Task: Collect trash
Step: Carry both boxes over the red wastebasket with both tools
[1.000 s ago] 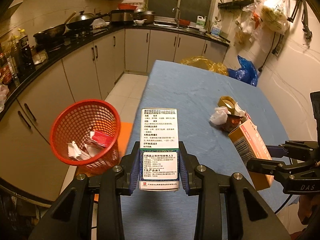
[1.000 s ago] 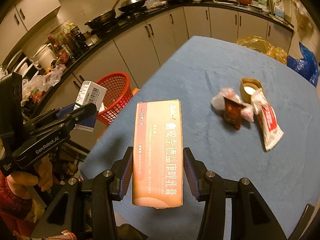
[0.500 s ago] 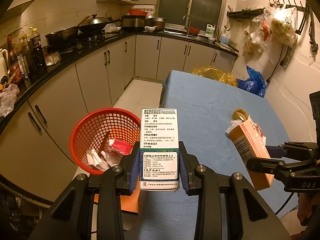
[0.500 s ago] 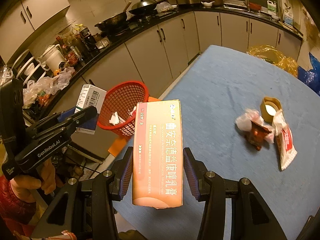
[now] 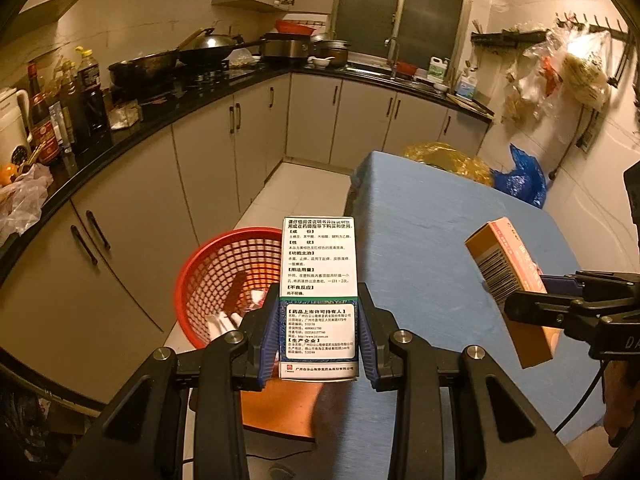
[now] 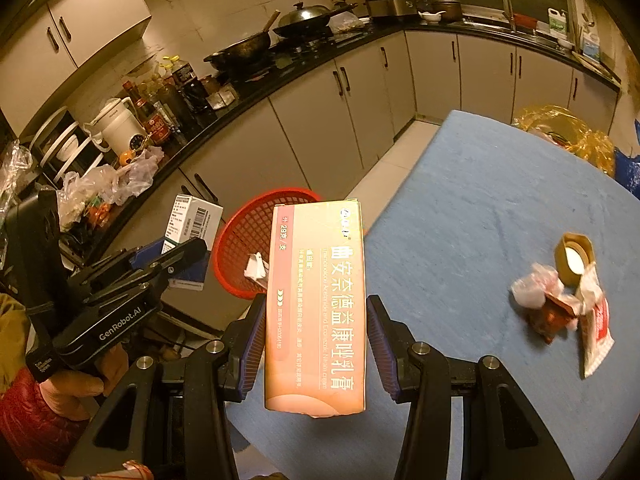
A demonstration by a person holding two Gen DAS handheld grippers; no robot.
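Left gripper (image 5: 319,334) clamping white medicine box (image 5: 319,280); right gripper (image 6: 316,344) clamping orange carton (image 6: 316,304). Both hanging at table edge (image 6: 460,200), carrying toward red basket (image 5: 224,276) beyond. Judging next: positioning over rim, releasing. Wrappers (image 6: 560,304) lying farther on table, waiting

Dim amber indoor light, strong fisheye bending, dark corners, slight blur.

Blue-covered table (image 6: 460,216): gold lid (image 6: 573,258) and crumpled wrappers (image 6: 560,304) seen lying together at right; yellow bag (image 6: 568,136) at far end. Red basket (image 5: 228,280) stood on floor left of table.
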